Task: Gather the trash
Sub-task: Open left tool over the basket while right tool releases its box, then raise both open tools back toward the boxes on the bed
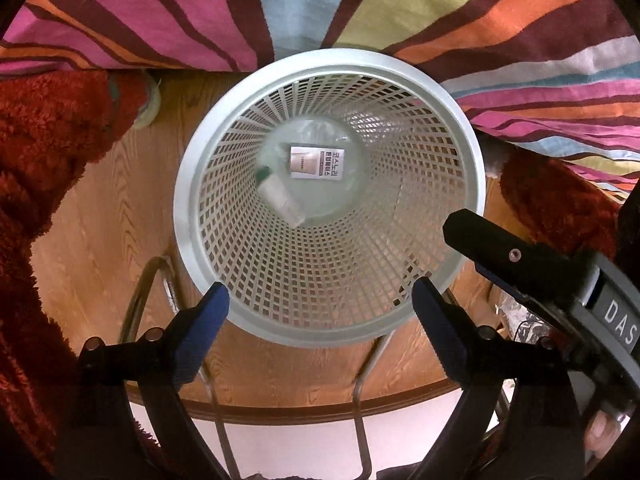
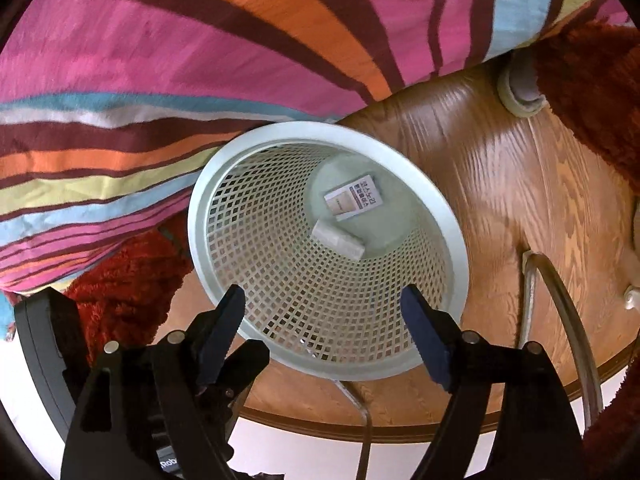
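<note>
We hold both grippers over the bin.
Left gripper [image 1: 320, 304] and right gripper [image 2: 322, 306] spread, empty; mesh bin [image 1: 460, 128] beyond them holds 2 trash pieces.

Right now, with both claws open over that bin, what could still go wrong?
1. The left gripper and right gripper hang close side by side over the bin; they might knock each other.
2. The bin is light mesh and stands beside a metal frame; a bump on its rim might tip it.
3. A striped blanket droops against the rim and could snag a gripper.
The packet and bottle already lie at the bottom.
</note>
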`<act>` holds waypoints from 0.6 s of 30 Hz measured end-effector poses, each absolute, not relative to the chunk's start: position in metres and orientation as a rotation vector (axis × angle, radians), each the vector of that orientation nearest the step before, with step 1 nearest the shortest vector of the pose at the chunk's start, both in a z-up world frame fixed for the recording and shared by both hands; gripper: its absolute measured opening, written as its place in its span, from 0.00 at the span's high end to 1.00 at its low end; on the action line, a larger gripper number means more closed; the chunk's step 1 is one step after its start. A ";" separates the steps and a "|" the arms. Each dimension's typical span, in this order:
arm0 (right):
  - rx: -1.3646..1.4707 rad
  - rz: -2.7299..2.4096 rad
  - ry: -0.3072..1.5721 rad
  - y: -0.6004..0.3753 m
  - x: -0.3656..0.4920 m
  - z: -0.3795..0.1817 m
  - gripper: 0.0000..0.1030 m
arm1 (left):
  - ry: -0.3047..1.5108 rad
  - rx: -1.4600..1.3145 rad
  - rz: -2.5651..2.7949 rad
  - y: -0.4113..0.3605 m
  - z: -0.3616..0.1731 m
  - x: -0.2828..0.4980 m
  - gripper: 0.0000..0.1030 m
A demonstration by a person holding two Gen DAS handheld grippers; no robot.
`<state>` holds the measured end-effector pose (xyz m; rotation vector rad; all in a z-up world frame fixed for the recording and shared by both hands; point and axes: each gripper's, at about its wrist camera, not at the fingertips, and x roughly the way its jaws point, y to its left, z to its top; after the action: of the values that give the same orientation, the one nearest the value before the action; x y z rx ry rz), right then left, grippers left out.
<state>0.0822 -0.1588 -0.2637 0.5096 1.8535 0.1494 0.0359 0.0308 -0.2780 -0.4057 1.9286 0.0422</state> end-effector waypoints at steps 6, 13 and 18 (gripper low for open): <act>0.503 0.151 1.842 -0.160 0.082 -0.260 0.22 | 1.911 -0.414 0.046 0.030 -0.275 0.035 0.13; 0.542 0.138 1.828 -0.167 0.080 -0.256 0.22 | 1.886 -0.492 0.055 0.039 -0.270 0.035 0.13; 0.546 0.173 1.781 -0.167 0.080 -0.241 0.22 | 1.819 -0.476 0.037 0.039 -0.252 0.035 0.13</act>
<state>0.0800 -0.1666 -0.2409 0.5456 1.7814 0.1733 0.0351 0.0392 -0.2519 -0.4759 1.8193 0.0367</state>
